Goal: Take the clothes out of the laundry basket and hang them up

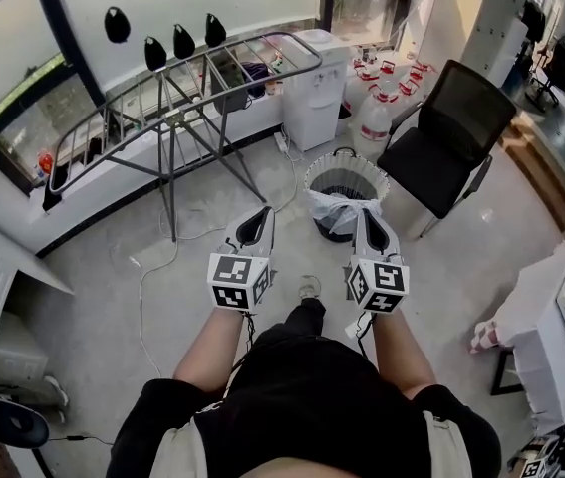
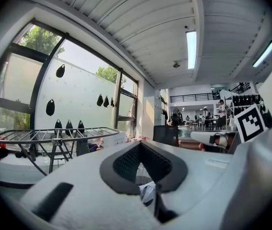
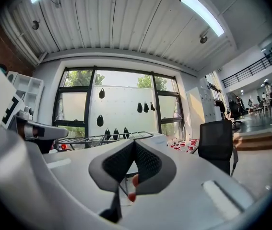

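Holding the left gripper and the right gripper with jaws pressed together on nothing, we are only beginning, because the clothes are lying in the laundry basket (white fabric on top) and the drying rack is looking bare.

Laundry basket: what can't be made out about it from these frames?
- Head view: the laundry basket is dark inside, and the right gripper covers its near rim. Beyond a white cloth there, contents unknown.
- Left gripper view: the left gripper's shut jaws block it; only a striped scrap shows.
- Right gripper view: basket hidden behind the shut jaws; red bits in the gap too small to identify.
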Motion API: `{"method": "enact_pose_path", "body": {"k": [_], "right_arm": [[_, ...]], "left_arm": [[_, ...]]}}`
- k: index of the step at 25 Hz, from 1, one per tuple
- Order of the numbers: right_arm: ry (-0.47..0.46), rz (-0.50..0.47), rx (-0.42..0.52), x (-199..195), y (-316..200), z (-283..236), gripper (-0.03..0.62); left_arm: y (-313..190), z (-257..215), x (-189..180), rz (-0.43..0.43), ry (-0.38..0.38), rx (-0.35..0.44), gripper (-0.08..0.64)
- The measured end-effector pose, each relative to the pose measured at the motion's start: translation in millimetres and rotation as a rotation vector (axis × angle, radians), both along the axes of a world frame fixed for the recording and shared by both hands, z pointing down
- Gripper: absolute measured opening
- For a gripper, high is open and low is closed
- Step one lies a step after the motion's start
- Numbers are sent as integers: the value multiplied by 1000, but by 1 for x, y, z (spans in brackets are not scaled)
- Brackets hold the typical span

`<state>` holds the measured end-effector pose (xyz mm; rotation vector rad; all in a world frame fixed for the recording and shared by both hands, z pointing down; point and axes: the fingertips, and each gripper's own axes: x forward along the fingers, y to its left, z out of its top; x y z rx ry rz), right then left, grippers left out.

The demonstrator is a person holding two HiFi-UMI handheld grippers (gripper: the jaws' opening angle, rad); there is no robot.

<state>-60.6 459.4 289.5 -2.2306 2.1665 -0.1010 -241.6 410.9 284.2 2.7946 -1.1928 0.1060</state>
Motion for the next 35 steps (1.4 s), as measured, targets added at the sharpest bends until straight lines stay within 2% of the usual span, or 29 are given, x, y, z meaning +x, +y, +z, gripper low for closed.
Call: {"method": "enact_pose_path", "body": {"k": [10,18,23,28,35], "right_arm": [[0,5,-7,89,-159,-6,15],[-21,0,-64,159,-298,4,15],[-24,7,-99,191,-366,11,15],[-37,12,-130,208,-414,23,15],[-50,-23,-149,218,-446,31,15]], "left_arm": [[-162,-7,86,9,5,2,8],[-300,5,161,22,-12,-25,8],[-369,14,189,19,-1,-77,8],[-421,20,208,24,0,-107,8],[-445,26,224,16,-20,-124,8]]}}
